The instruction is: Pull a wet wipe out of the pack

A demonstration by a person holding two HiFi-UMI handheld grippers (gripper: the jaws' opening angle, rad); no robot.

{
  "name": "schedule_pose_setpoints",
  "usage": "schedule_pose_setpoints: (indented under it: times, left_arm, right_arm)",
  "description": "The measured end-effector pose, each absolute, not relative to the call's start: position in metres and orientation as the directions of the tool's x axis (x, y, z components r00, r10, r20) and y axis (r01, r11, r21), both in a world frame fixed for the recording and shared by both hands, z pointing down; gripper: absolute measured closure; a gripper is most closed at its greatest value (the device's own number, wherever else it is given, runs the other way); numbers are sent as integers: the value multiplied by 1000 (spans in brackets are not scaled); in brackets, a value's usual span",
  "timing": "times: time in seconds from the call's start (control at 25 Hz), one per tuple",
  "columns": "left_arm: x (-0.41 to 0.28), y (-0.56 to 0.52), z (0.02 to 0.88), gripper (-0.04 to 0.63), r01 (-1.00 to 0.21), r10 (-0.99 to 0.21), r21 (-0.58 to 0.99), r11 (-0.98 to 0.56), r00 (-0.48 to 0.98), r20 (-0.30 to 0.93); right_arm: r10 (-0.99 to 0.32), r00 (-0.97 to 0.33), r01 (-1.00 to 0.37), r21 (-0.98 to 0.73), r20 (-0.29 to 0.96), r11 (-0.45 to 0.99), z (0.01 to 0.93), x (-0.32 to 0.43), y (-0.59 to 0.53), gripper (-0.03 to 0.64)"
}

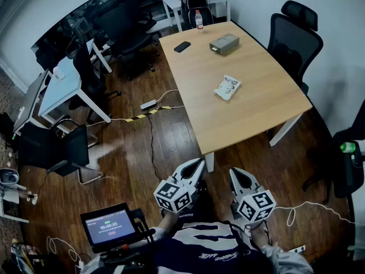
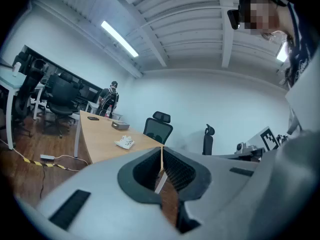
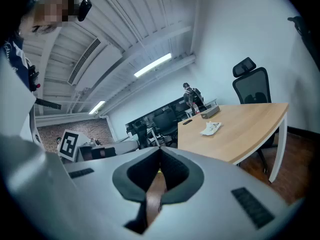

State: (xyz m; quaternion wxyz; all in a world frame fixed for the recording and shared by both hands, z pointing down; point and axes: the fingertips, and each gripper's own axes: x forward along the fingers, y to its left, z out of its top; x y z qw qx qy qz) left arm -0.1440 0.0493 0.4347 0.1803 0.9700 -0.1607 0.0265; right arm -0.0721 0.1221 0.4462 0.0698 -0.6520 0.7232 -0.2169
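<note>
At the bottom of the head view, close to the person's body, the left gripper (image 1: 195, 166) and the right gripper (image 1: 235, 176) hang side by side over the wooden floor (image 1: 142, 147), short of the near edge of the tabletop (image 1: 251, 119). In its own view each gripper has the jaws pressed together at the tips, with nothing between them. Farther up, near the middle of the frame, the wet wipe pack (image 1: 227, 87) lies flat on the tabletop, well apart from both grippers. It looks like a small soft pouch, light and with smooth film, so I judge it will slide or lift when a wipe is pulled. One gripper should press down one end while the other pinches the wipe at the opening on the top face. Whether the flap is open I cannot tell from here. Beyond it, toward the far end, are a grey box (image 1: 223, 43), a dark phone (image 1: 182, 46) and a bottle (image 1: 199, 19).
</note>
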Motion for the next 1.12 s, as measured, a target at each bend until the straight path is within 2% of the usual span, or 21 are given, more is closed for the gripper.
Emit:
schedule_pose_setpoints:
  times: [0.4, 0.76, 0.96, 1.12]
  left_arm:
    - [-112, -97, 427, 592, -261, -232, 334, -906, 965, 124]
    - [-68, -153, 448, 592, -172, -126, 384, -907, 982, 140]
    - [-50, -162, 463, 592, -163, -101, 420, -893, 981, 166]
    - [-26, -183, 477, 592, -218, -151, 420, -881, 970, 189]
  right_arm:
    - [-982, -65, -908, -419, 179, -17, 436, -36, -23, 619]
    - [-969, 58, -890, -427, 241, -160, 454, 10, -64, 620]
    - [-957, 60, -887, -426, 283, -181, 462, 27, -76, 620]
    - [-954, 6, -892, -431, 300, -141, 475, 58, -101, 619]
